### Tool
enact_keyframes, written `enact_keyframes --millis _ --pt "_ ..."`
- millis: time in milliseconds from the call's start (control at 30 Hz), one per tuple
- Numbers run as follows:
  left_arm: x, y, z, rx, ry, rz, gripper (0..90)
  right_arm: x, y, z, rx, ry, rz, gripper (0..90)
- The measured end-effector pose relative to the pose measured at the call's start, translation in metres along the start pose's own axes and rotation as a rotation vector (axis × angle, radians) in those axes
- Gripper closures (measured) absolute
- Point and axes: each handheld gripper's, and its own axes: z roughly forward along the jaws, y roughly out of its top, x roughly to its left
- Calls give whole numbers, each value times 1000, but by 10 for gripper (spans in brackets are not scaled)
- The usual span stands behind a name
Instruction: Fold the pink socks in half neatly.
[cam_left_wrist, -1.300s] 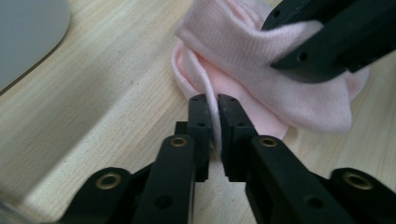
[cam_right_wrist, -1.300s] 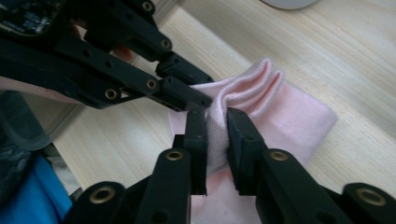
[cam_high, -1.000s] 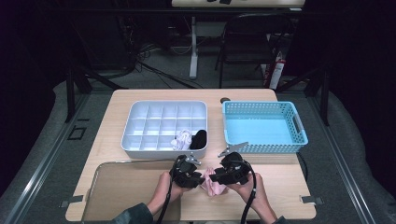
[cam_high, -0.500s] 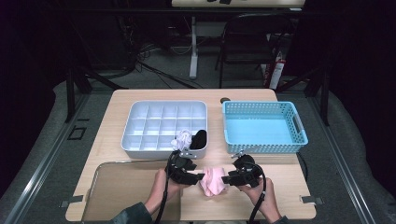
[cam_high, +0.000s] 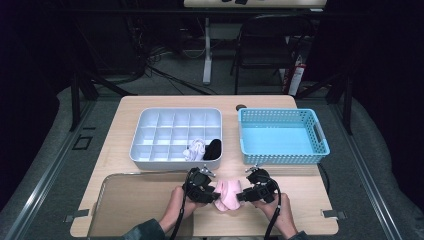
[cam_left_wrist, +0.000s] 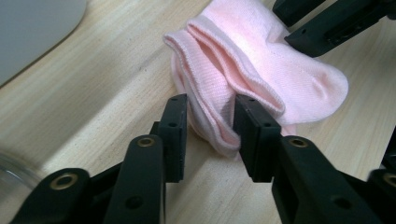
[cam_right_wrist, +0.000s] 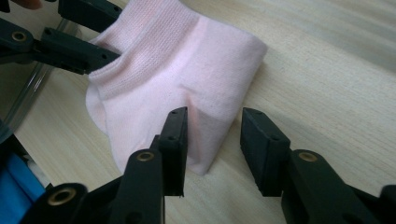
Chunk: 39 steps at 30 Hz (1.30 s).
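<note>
Left gripper (cam_left_wrist: 210, 119), jaws just closing around the folded cuff of a pink sock (cam_left_wrist: 261, 70) on the wooden table (cam_left_wrist: 93, 93), right gripper (cam_right_wrist: 210, 135) part open astride its toe edge, pad contact hard to make out, forearms cut off

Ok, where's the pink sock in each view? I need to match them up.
High view: pink sock on the table's near edge, between the two hand-held grippers.
Left gripper view: upper centre, its folded cuff between the jaws.
Right gripper view: upper left of centre, an edge between the jaws.
Shared landmark: the light wooden table.
</note>
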Motion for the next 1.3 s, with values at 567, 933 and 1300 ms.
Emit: enact_keyframes --millis 567,933,1300 --pt "0 -3 4 -16 -37 -27 794 1 -1 1 11 28 37 871" --pt "-2 -3 5 -26 -54 -40 797 12 3 -17 -51 2 -21 876" --pt "-2 -2 6 -30 -62 -50 794 34 9 -10 -59 14 -102 873"
